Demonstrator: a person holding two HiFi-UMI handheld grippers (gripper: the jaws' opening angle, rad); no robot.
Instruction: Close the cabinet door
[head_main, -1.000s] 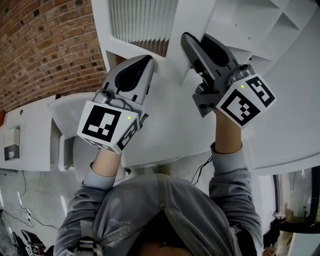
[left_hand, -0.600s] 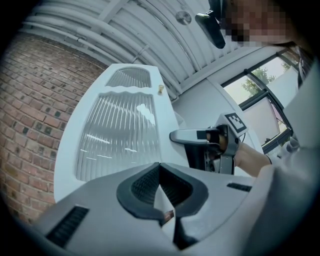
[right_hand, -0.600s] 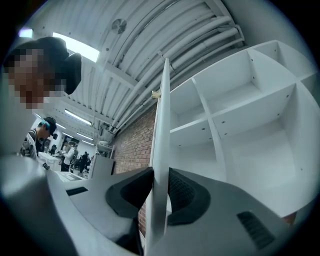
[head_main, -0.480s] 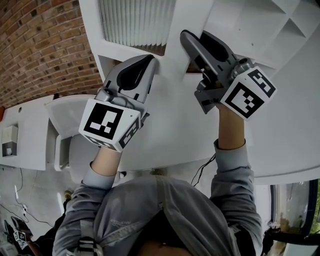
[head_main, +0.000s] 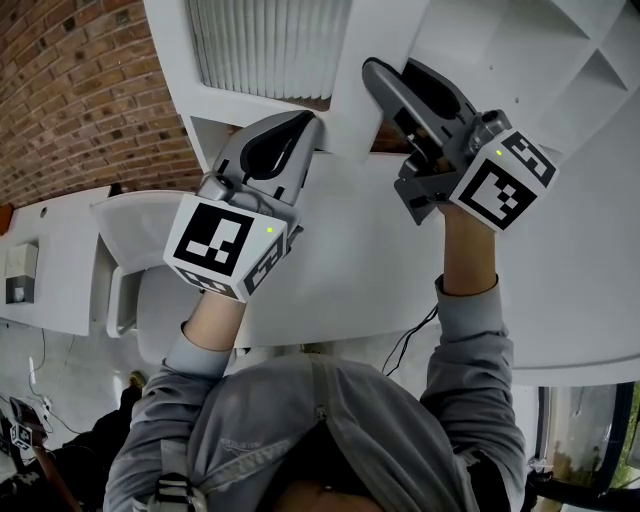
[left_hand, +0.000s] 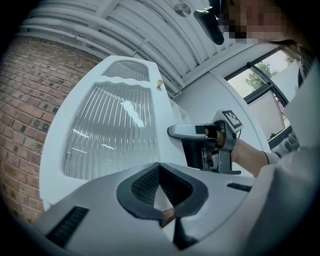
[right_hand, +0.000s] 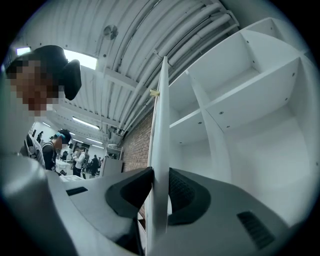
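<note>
Head view: the door (head_main: 270, 50) at twelve o'clock stands open, shelves (head_main: 590, 60) showing at two. Left gripper view: left gripper (left_hand: 160, 167) closed, empty, by the door's face. Right gripper view: right gripper (right_hand: 160, 185) pinches the door's edge, jaws just opening slightly. Whole swing remains.

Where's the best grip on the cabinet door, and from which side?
Pinch the free edge of the cabinet door, coming edge-on from the front: it stands ajar from the shelves as a thin slab jaws can straddle. The ribbed glass face offers no hold.
</note>
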